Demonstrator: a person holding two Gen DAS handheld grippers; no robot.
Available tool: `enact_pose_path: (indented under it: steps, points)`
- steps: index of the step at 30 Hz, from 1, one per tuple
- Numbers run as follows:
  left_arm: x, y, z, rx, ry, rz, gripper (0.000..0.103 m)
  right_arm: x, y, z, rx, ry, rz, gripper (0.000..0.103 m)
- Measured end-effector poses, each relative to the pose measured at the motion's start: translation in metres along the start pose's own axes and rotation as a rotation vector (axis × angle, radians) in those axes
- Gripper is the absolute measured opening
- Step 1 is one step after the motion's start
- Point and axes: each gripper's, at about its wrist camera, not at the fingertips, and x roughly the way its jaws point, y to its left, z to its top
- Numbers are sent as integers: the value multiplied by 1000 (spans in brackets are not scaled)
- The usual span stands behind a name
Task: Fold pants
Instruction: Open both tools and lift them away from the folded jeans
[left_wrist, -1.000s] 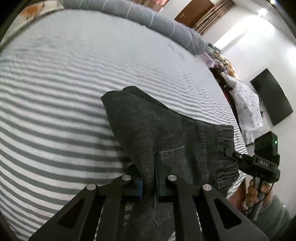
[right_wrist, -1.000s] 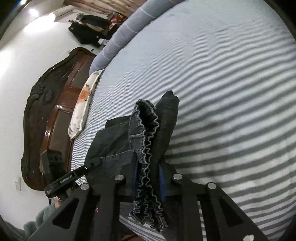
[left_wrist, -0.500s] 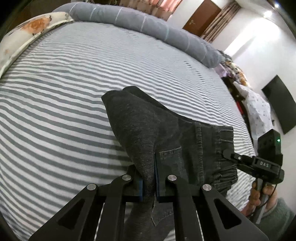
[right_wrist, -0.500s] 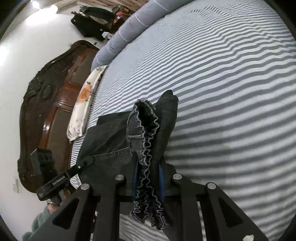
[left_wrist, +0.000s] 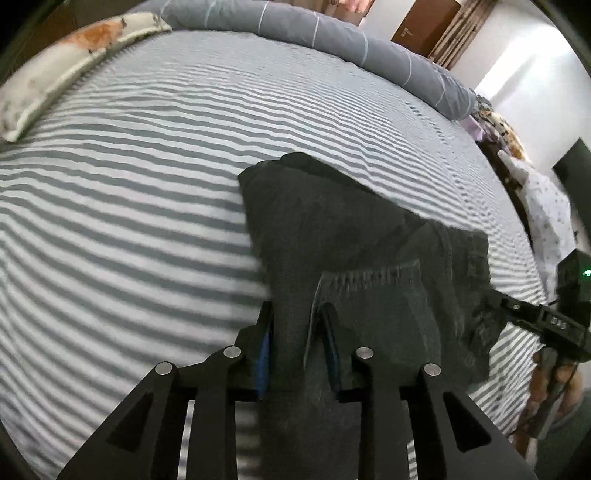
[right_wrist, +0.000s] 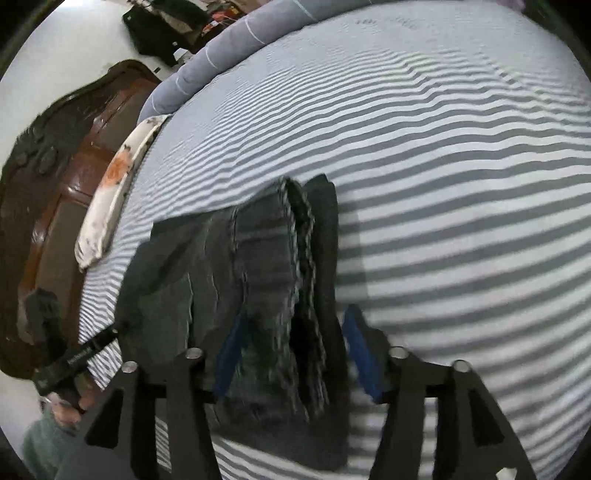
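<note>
Now both grippers let go: the left gripper (left_wrist: 299, 332) and right gripper (right_wrist: 291, 350) are opening, their jaws no longer pinching the cloth between them as they were a second ago. The pants (left_wrist: 351, 240) lie folded on the near side of the bed (left_wrist: 129, 184), so this fold looks laid down.

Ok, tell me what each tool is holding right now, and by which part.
Both tools are opening. The left tool straddles the dark pants by the back pocket; the right tool straddles their gathered waistband, no longer pinched.
</note>
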Motion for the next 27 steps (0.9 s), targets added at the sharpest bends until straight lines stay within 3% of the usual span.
enact_pose_path:
  steps: [4, 10, 20, 22, 27]
  points:
    - [-11, -3, -24, 17, -24, 60, 32, -15, 7, -29, -76, -25, -63, 58]
    - [-9, -6, -55, 20, -22, 116, 33, -8, -4, -57, -54, -8, -127, 60]
    - [-17, -25, -60, 53, -29, 262, 38, -19, 17, -65, -87, -33, -240, 61]
    - [-27, -32, -65, 60, -32, 276, 47, -28, 28, -70, -109, -50, -252, 62]
    - [-62, -47, -80, 74, -69, 304, 62, -62, 70, -92, -192, -131, -286, 80]
